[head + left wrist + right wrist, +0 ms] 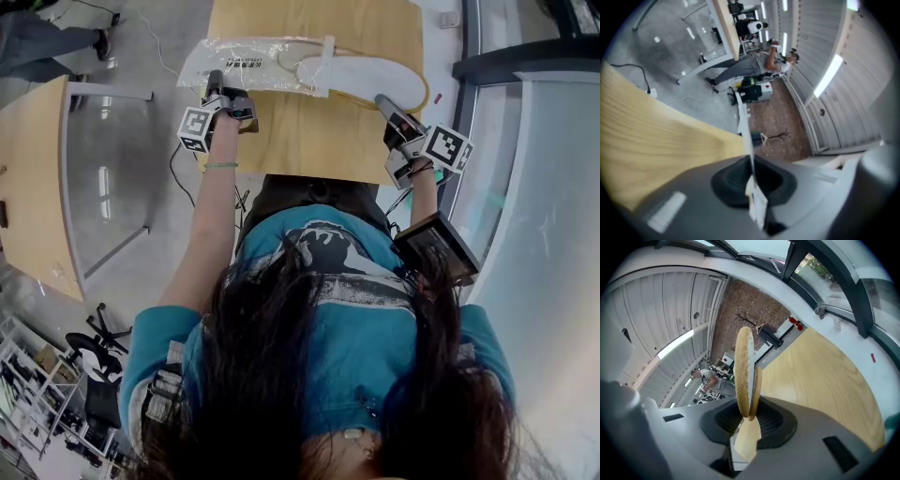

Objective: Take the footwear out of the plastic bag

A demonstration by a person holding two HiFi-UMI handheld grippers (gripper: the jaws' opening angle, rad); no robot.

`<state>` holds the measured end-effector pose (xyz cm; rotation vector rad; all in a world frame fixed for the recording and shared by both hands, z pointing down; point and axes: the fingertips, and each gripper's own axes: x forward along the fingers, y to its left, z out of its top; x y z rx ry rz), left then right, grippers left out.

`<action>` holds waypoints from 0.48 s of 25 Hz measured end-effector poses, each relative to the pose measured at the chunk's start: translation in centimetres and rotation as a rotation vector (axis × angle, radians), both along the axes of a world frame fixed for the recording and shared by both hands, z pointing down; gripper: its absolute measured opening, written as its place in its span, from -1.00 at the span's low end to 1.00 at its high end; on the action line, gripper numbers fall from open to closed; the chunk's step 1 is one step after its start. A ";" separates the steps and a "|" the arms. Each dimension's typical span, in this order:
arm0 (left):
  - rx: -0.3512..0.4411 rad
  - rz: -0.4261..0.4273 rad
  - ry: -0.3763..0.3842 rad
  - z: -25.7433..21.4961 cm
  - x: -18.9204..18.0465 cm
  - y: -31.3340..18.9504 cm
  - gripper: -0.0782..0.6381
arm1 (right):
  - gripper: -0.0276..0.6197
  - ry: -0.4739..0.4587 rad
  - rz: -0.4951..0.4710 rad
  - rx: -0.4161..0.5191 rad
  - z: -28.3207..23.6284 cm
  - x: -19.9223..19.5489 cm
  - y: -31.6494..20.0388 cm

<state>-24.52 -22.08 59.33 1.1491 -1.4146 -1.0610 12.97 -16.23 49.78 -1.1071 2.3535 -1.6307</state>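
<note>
Footwear [366, 80] — a pair of flat white slippers with tan rims — lies across the far part of the wooden table [309, 141], its left end overlapping the mouth of the plastic bag [234, 64] and the greater part lying out to the right. The plastic bag is clear with dark print, flattened on the table and reaching past the table's left edge. The left gripper [215, 79] meets the near edge of the bag from the person's side, and its marker cube [197, 128] sits just over the table's left edge. In the left gripper view the jaws of the left gripper [751, 177] are pressed together on a thin sheet of the plastic bag [744, 124], which rises edge-on from between the pads. The right gripper [383, 100] reaches the right end of the footwear, with its marker cube [447, 148] off the table's right edge. In the right gripper view two tan-rimmed soles of the footwear [745, 364] stand edge-on, one against the other, clamped between the pads of the right gripper [749, 420] — the jaws are closed on them, kept slightly apart by their thickness. Beyond both grippers, people [776, 58] are working at benches far across the room.
</note>
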 end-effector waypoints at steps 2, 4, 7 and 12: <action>-0.049 0.033 -0.070 1.0 0.1 0.0 -0.78 | -0.65 0.040 0.002 0.005 -0.2 0.1 -0.2; -0.099 0.078 -0.160 1.3 0.3 -0.2 -0.78 | -0.65 0.071 0.004 0.004 -0.5 0.1 -0.2; -0.172 0.141 -0.311 1.7 0.9 -0.9 -0.78 | -0.65 0.094 0.019 0.003 -0.7 1.2 -0.4; -0.283 0.195 -0.543 1.9 1.3 -2.0 -0.78 | -0.66 0.102 0.076 0.020 -1.8 4.2 -1.2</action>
